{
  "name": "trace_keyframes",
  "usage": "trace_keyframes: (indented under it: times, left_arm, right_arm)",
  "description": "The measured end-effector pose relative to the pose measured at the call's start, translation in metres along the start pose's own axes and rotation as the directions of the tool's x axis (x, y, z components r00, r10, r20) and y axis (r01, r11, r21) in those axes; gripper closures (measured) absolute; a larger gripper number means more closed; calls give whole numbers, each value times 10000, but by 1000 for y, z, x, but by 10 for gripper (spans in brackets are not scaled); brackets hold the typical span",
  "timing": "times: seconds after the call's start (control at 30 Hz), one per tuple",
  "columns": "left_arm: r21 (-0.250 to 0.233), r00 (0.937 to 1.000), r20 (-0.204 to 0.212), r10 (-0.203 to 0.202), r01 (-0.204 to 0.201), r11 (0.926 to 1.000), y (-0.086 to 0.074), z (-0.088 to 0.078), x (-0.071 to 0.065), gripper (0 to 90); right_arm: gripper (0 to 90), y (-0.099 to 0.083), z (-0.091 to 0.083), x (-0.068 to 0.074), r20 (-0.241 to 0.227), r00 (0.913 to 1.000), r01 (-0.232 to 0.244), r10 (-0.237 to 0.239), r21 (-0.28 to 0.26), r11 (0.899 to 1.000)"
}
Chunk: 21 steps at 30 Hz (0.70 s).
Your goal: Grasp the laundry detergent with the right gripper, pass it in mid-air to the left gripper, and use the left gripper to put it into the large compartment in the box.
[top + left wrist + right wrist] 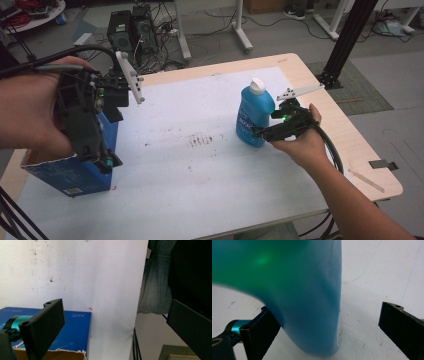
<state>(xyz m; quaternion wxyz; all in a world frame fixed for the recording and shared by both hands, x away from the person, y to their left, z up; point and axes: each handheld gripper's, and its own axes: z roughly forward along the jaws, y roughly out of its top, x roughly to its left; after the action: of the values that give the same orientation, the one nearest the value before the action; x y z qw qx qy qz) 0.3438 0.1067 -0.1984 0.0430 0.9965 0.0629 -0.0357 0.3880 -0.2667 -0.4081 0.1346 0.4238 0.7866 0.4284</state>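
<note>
Wide open stretch of white-covered desk (200,170) between blue box (70,172) at the near left corner and upright blue bottle (254,117) toward the right. Room around the bottle on its far and left sides; right gripper (272,131) and hand (300,142) close against its right. Left gripper (95,125) hanging over the box, blocking approach from above.

Lab: PC towers (131,31), floor cables (210,45)

Left hand-held gripper (107,160) raised, jaws pointing down, apart; right hand-held gripper (257,131) low, jaws apart.
</note>
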Motion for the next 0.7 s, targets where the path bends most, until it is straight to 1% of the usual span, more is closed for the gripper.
trace_keyframes:
  times: [0.1, 0.13, 0.23, 0.27, 0.3, 0.33, 0.37, 0.4, 0.43, 0.47, 0.5, 0.53, 0.63, 0.7]
  left_arm:
    - [-30, 10000, -15, 10, -10, 10000, 0, -1, -1, 17]
    - [-78, 10000, -51, -8, 7, 10000, 0, -2, 0, 17]
    - [-87, 10000, -38, 3, -4, 10000, 0, -2, 0, 17]
    - [-56, 10000, -42, -2, 2, 10000, -1, -2, 0, 17]
    - [-57, 10000, -44, -30, 29, 10000, -1, -2, 1, 17]
    - [-57, 10000, -44, -30, 29, 10000, -1, -2, 1, 17]
    - [-18, 10000, -21, -7, 7, 10000, -1, -2, 1, 17]
    - [-20, 10000, -30, -9, 9, 10000, -1, -2, 0, 17]
    - [-20, 10000, -30, -9, 9, 10000, -1, -2, 0, 17]
    - [-53, 10000, -30, -7, 7, 10000, -1, -2, 0, 17]
    - [-53, 10000, -30, -7, 7, 10000, -1, -2, 0, 17]
    - [-33, 10000, -49, -8, 8, 10000, -1, -3, 0, 17]
    - [-44, 10000, -51, -26, 26, 10000, -1, -3, -1, 17]
    - [-53, 10000, -54, 3, -3, 10000, -2, -4, -1, 17]
  right_arm:
    - [34, -1, 2, 0, 56, 10000, -51, 52, -125, 9999]
    - [33, -3, 5, 1, 158, 9998, -110, 116, -372, 9992]
    - [33, -5, 7, 1, 182, 9996, -191, 200, -480, 9987]
    - [33, -6, 8, 2, 212, 9996, -201, 212, -536, 9984]
    - [24, -7, 11, 4, 324, 9992, -191, 215, -709, 9973]
    - [24, -7, 11, 4, 324, 9992, -191, 215, -709, 9973]
    - [24, -7, 12, 4, 372, 9990, -209, 241, -835, 9963]
    - [25, -7, 13, 5, 416, 9986, -285, 331, -1072, 9938]
    - [25, -8, 14, 5, 436, 9984, -298, 351, -1163, 9928]
    - [25, -8, 15, 6, 412, 9981, -402, 459, -1290, 9908]
    - [25, -8, 15, 6, 412, 9981, -402, 459, -1290, 9908]
    - [25, -9, 17, 5, 313, 9976, -568, 620, -1451, 9878]
    - [25, -11, 18, 5, 355, 9957, -788, 857, -1636, 9834]
    - [25, -13, 19, 5, 295, 9942, -968, 1031, -1663, 9813]
